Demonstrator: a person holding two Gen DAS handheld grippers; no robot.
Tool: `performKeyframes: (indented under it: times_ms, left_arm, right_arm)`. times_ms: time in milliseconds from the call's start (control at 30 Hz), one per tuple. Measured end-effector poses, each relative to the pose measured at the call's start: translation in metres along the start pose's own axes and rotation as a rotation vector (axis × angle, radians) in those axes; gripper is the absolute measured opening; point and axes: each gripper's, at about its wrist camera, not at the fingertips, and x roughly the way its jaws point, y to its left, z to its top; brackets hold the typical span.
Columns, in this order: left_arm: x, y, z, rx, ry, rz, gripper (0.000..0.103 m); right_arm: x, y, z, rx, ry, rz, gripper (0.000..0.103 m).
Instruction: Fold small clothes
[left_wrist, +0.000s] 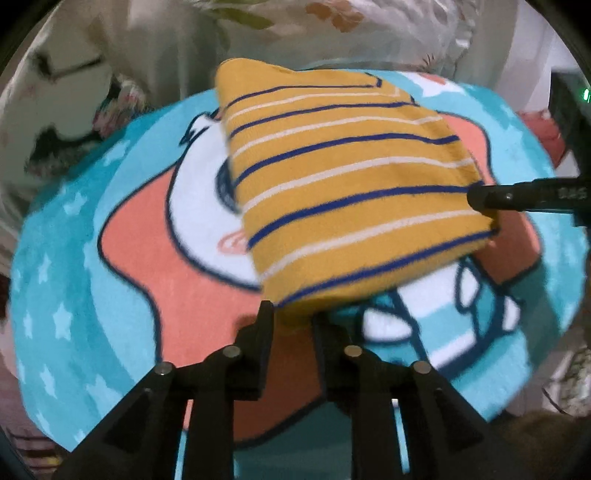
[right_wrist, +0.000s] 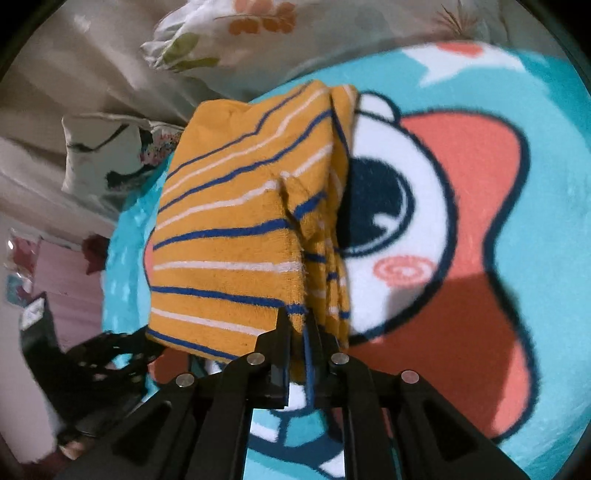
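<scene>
The right gripper (right_wrist: 298, 325) pinches the near edge of the striped shirt (right_wrist: 236, 236). The left gripper (left_wrist: 293, 314) stands slightly spread at another corner, which sits between its jaws; grip uncertain. The shirt lies folded into a thick bundle on the mat (left_wrist: 74, 258), so folding looks nearly done. Both grippers point steeply down.

We see both views lit fairly evenly by soft indoor light, colours saturated on the turquoise rug (left_wrist: 74, 258). In the right wrist view a hard-edged dark shadow (right_wrist: 443, 321) falls across the rug's coral patch, so the light perhaps comes from above and behind. Both pictures are smeared by motion blur, strongest on the striped cloth (left_wrist: 351, 184) edges and the background bedding (right_wrist: 92, 92). Fisheye bending curves the rug, and black vignette rims each frame's corners.
</scene>
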Motion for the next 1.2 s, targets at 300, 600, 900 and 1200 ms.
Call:
performKeyframes:
  times_ms: [300, 600, 900, 1200]
  left_arm:
    - [-0.027, 0.06, 0.012, -0.214, -0.063, -0.053, 0.034]
    - [0.031, 0.024, 0.054, -0.15, 0.0, -0.047, 0.059]
    - [0.009, 0.044, 0.072, -0.117, -0.035, -0.042, 0.06]
    - [0.052, 0.043, 0.13, -0.081, -0.014, -0.01, 0.06]
  right_arm:
    - [-0.041, 0.003, 0.035, -0.003, -0.127, -0.025, 0.01]
    - [0.021, 0.025, 0.065, -0.054, -0.055, -0.137, 0.01]
    - [0.001, 0.006, 0.072, 0.019, -0.089, -0.251, 0.034]
    - [0.024, 0.032, 0.116, 0.019, -0.128, -0.194, 0.034]
